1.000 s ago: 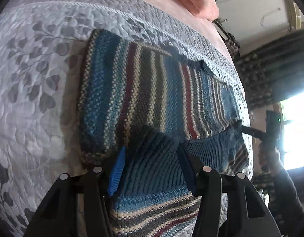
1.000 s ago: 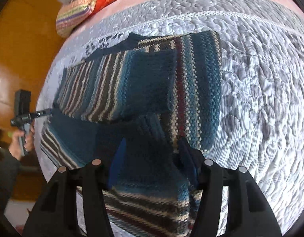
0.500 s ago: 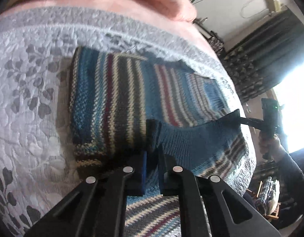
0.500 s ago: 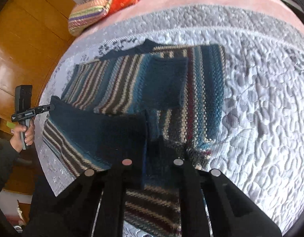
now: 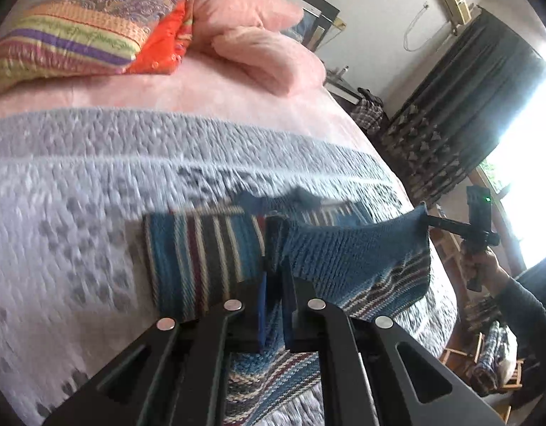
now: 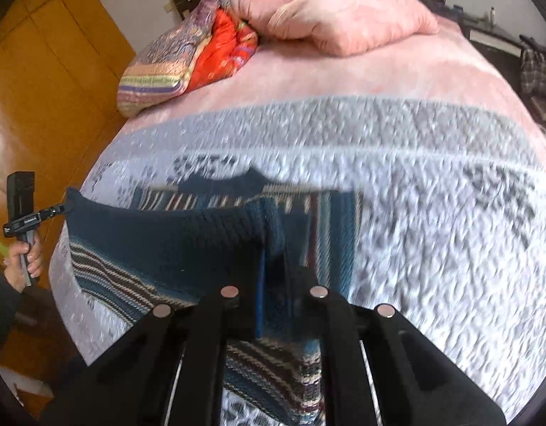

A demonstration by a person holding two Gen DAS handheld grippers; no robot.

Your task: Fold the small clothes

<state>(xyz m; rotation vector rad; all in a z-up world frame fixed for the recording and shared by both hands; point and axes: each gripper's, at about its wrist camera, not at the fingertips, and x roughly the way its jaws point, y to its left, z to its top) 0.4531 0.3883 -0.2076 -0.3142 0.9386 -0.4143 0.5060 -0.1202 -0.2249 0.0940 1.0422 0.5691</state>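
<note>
**Two tongs lift the hem of one striped sweater over the bed**

The bed (image 5: 237,106) fills both views, largest of all, with a pink sheet across the upper part and one grey quilted bedspread (image 5: 77,213) covering the middle and lower part of each frame. At the head of the bed, in the upper part of both views, I count two pink pillows (image 6: 344,17) stacked together and one bright striped quilt (image 5: 77,35) folded beside them, its orange-red lining showing.

One striped knitted sweater (image 5: 202,255) in blue, maroon, cream and dark bands lies on the bedspread in the centre of each frame. Its near edge is raised off the bed and stretched into a taut span between the two tongs.

In the left wrist view the left tongs (image 5: 274,277) at lower centre are clenched on a bunched fold of the sweater, the fingers nearly together with knit pinched between them. At the right edge of that frame the right tongs (image 5: 427,218) pinch the far corner of the lifted edge, held by a hand in a dark sleeve.

In the right wrist view the arrangement mirrors: the right tongs at lower centre grip the dark blue knit, and the left tongs at the left edge hold the other corner.

A dark patterned curtain (image 5: 468,113) hangs at the upper right of the left view; orange wooden cupboard doors (image 6: 60,71) fill the upper left of the right view.
</note>
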